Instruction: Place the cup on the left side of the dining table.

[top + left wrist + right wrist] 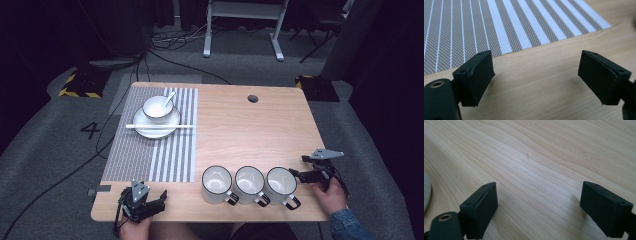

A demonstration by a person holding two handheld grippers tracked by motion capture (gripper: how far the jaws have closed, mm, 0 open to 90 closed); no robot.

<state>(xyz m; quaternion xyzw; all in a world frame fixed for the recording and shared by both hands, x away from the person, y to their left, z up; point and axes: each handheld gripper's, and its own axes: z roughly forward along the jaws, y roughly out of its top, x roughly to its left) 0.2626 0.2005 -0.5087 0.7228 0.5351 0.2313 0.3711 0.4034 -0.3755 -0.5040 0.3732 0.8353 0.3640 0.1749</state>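
At the near left corner of the counter (240, 125), the left tongs (161, 196) gape empty beside the striped mat (150, 150); the right tongs (299, 167), also open and empty, sit just right of 3 white mugs (249, 184).

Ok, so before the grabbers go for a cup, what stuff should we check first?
1. Left gripper empty, jaws apart over bare wood: ok.
2. Right gripper empty, jaws apart: ok.
3. Three mugs upright in a row near the front edge of the table: ok.
4. Nearest mug beside the right gripper, with nothing between them: ok.
5. Mugs empty inside: ok, as far as the high view shows.
6. Placemat has free space in front of the plate, which carries the bowl and chopsticks: ok.
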